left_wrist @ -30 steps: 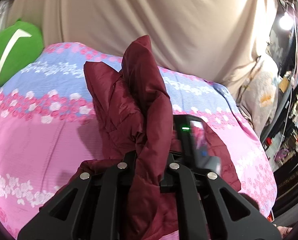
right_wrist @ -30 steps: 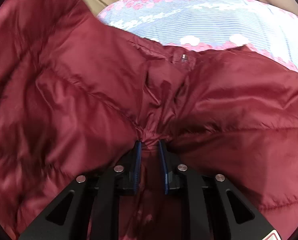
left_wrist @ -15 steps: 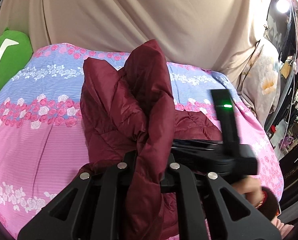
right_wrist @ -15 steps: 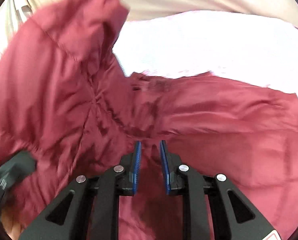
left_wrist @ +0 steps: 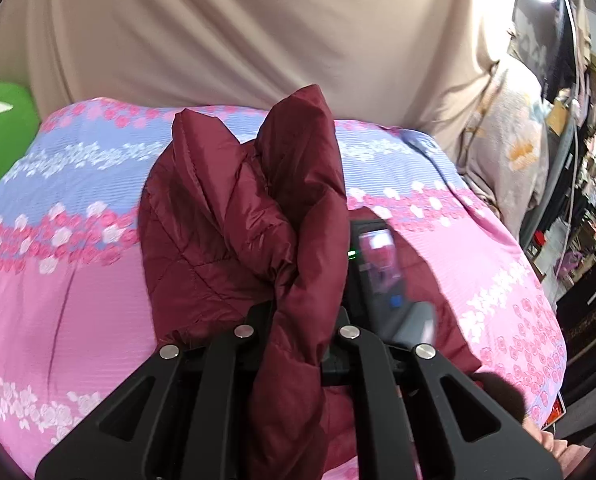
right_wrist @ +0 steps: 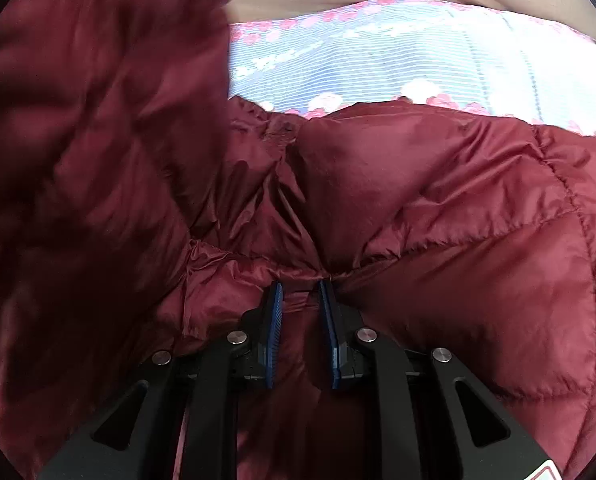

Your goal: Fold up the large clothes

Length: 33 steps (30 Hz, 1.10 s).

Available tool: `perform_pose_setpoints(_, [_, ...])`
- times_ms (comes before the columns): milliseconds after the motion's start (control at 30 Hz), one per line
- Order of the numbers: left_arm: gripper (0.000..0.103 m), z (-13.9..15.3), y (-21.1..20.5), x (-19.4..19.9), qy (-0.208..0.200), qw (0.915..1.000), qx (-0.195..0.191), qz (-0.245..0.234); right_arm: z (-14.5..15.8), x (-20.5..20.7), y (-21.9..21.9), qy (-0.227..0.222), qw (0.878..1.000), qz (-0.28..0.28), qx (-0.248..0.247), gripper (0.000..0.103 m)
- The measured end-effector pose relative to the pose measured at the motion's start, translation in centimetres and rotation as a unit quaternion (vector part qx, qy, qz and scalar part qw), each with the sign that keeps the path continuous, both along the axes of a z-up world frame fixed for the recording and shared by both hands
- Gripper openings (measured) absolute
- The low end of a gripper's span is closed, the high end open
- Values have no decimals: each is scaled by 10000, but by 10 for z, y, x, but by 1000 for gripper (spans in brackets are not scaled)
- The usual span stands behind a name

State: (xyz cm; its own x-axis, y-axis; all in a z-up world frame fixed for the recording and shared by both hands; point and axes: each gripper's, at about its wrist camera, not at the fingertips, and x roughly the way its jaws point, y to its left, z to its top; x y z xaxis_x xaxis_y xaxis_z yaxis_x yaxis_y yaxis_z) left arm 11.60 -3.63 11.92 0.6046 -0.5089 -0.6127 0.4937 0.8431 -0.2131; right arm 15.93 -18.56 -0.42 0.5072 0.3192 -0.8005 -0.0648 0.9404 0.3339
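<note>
jacket: dark red quilted puffer jacket (left_wrist: pixel 233 216), bunched at frame centre on the pink-and-blue floral bed sheet (left_wrist: pixel 57 288)
left hand-held gripper (left_wrist: pixel 298 332): clamped on a raised jacket fold
right hand-held gripper (right_wrist: pixel 300 292): blue pads pinched on jacket fabric, lower centre
backdrop: beige curtain (left_wrist: pixel 237 32), top

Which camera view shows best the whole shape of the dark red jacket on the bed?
The left wrist view. There the jacket is seen almost whole, bunched and rising from the flowered bedcover. The right wrist view is too close: the jacket fills most of the picture, with its left part blurred.
</note>
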Motion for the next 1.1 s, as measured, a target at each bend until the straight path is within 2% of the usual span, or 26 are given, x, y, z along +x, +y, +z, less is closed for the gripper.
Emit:
perform_pose_setpoints(100, [10, -2, -24, 5, 35, 9999, 27, -131, 0, 1, -12, 73, 9992, -1, 390, 19])
perform_pose_setpoints(133, [10, -3, -32, 8, 61, 9999, 23, -152, 2, -1, -23, 191, 9982, -76, 569, 14])
perform_pose_setpoints(200, [10, -3, -38, 10, 81, 9998, 8, -171, 14, -8, -47, 339, 9959, -315, 775, 13])
perform_pose_setpoints(233, [10, -3, -41, 13, 142, 9997, -39, -185, 25, -16, -61, 303, 9954, -413, 812, 13])
perform_pose_setpoints(300, [10, -4, -42, 15, 209, 9995, -85, -203, 53, -41, -95, 16, 9960, -652, 606, 17])
perform_pose_setpoints(367, [10, -6, -47, 16, 232, 9994, -79, -225, 69, -68, -132, -160, 9945, -948, 408, 21])
perform_pose_setpoints(433, [10, -9, -57, 17, 280, 9990, -86, -330, 63, -80, -156, -96, 9923, -1198, 304, 21])
perform_pose_setpoints(500, [10, -11, -70, 16, 317, 9984, -54, -460, 41, -81, -171, 147, 9906, -1282, 459, 17])
perform_pose_setpoints(600, [10, -16, -97, 14, 376, 9967, 107, -709, 24, -80, -172, 177, 9913, -1201, 504, 14])
perform_pose_setpoints(733, [10, -29, -140, 10, 452, 9934, 410, -968, 20, -80, -174, 111, 9923, -1107, 552, 13])
perform_pose_setpoints(800, [10, -37, -159, 7, 486, 9923, 517, -1018, 21, -81, -184, 102, 9900, -1173, 782, 13])
perform_pose_setpoints(867, [10, -42, -175, 6, 441, 9921, 603, -1005, 28, -90, -199, 178, 9877, -1326, 811, 10])
perform_pose_setpoints(933, [10, -50, -188, 9, 633, 9904, 620, -1063, 38, -102, -212, 151, 9857, -1452, 847, 10])
perform_pose_setpoints(1033, [10, -62, -202, 9, 693, 9888, 742, -1097, 55, -133, -237, -62, 9799, -1808, 842, 15])
perform_pose_setpoints(1100, [10, -68, -210, 7, 643, 9882, 850, -1097, 57, -135, -248, -84, 9780, -1916, 818, 16])
